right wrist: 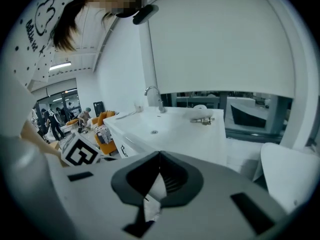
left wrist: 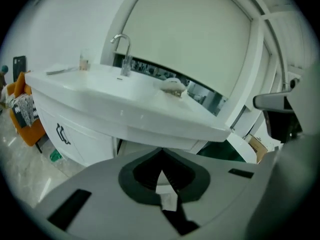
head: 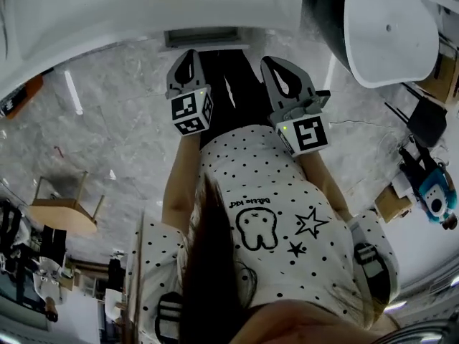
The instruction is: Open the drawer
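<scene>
A white vanity with a basin and chrome tap stands ahead of both grippers. Below its counter runs a white front panel, and a cabinet door at the left carries a black handle. In the head view the vanity fills the top, with a grey rectangular strip under its edge; whether that is the drawer I cannot tell. My left gripper is shut and holds nothing. My right gripper is shut too, beside it, apart from the vanity.
A small dish-like object lies on the counter right of the tap. A white tub stands at the right, a wooden stool at the left on the marble floor. An orange chair and people are further left.
</scene>
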### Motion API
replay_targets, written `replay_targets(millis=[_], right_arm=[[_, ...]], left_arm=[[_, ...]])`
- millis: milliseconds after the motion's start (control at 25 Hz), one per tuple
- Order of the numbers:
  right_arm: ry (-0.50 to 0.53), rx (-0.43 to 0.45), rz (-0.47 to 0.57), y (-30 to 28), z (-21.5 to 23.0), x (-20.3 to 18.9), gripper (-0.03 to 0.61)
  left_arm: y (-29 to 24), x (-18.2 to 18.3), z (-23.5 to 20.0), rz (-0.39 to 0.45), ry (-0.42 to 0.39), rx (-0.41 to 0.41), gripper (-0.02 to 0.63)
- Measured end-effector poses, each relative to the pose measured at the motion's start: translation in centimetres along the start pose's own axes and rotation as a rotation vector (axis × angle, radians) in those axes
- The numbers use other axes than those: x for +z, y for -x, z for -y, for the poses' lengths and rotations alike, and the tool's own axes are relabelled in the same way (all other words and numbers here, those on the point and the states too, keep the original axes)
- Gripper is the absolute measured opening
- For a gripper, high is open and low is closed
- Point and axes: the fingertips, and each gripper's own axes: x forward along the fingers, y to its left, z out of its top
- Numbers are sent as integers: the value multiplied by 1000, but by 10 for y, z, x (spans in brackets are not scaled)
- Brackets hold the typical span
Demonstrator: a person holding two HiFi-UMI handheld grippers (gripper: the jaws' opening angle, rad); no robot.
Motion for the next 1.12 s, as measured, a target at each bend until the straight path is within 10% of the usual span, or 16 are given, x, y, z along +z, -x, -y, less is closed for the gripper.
replay_targets(millis=[640,1120], right_arm=[[65,-66,196,-5,26,28,12],[105,-53,310,5,22,66,12]], left_arm=[[55,149,50,391,-144,-107,5],[103,189,73,506,-285,-151,5]])
